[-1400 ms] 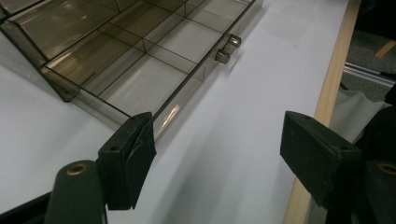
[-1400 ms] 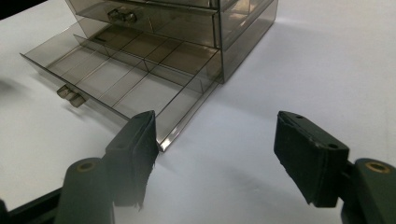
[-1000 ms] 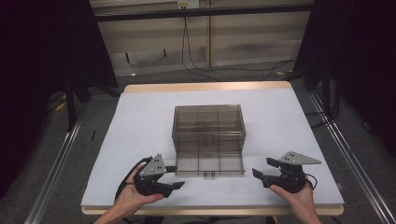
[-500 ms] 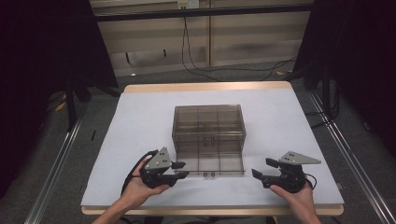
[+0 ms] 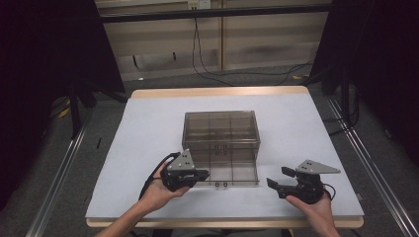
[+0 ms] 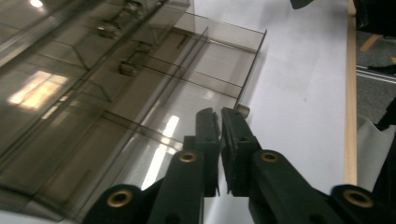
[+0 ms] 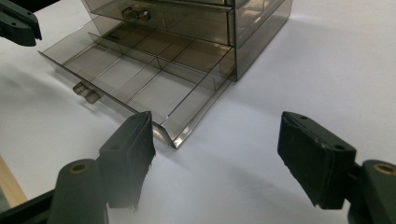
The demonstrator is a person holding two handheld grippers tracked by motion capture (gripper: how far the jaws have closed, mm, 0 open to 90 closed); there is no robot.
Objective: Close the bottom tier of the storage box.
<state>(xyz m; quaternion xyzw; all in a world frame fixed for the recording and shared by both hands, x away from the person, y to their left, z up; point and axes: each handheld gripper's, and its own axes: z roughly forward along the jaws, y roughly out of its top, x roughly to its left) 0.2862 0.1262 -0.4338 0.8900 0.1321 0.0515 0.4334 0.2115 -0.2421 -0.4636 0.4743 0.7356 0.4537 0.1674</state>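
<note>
Drawer lies open between tools — left tool pinched shut, right tool wide.

Smoky clear drawer box (bottom drawer out)

Both forearms come in bare, no sleeves showing. The left gripper and right gripper are black, each topped by a grey three-cornered plate with a black cable trailing. Their jaws carry brass-coloured rivets at the pivots and dark, frayed-edged pads.
</note>
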